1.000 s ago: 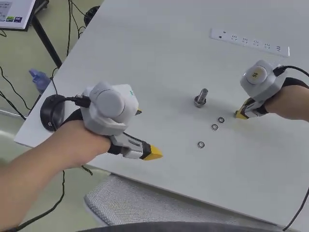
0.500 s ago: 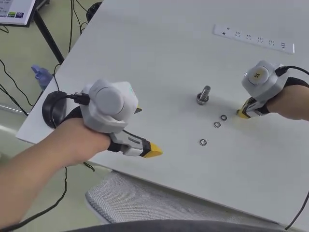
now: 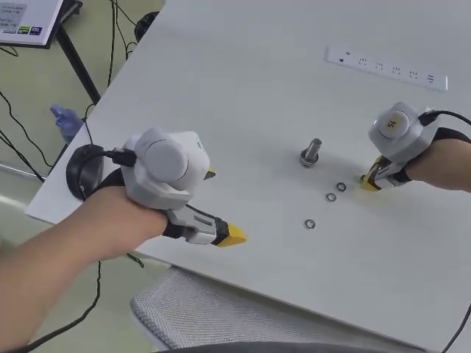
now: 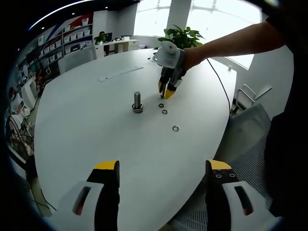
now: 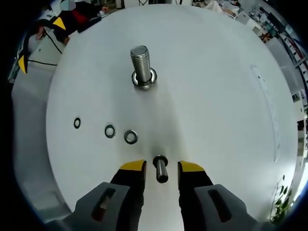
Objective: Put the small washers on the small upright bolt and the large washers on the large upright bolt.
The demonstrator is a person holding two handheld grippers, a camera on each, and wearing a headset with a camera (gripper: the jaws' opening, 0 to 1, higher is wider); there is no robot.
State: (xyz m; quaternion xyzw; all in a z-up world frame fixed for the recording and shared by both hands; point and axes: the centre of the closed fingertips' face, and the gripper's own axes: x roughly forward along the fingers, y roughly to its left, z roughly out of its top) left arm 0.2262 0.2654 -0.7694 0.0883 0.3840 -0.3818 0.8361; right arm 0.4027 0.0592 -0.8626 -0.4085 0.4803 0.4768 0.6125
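The large upright bolt [image 3: 310,151] stands mid-table, with three small washers [image 3: 331,197] lying flat in a loose row to its front right. In the right gripper view the large bolt [image 5: 141,67] is ahead and the washers [image 5: 109,131] lie to the left. My right gripper [image 5: 161,169] is open, tips down at the table, its jaws on either side of the small upright bolt [image 5: 160,168] without touching it. In the head view this right gripper [image 3: 370,182] sits just right of the washers. My left gripper [image 3: 232,235] hovers open and empty near the table's front edge.
A white power strip [image 3: 386,68] lies at the far side of the table. A black round object [image 3: 85,168] sits at the left edge with cables hanging. A grey mesh chair [image 3: 221,316] is below the front edge. A person's forearms hold both grippers.
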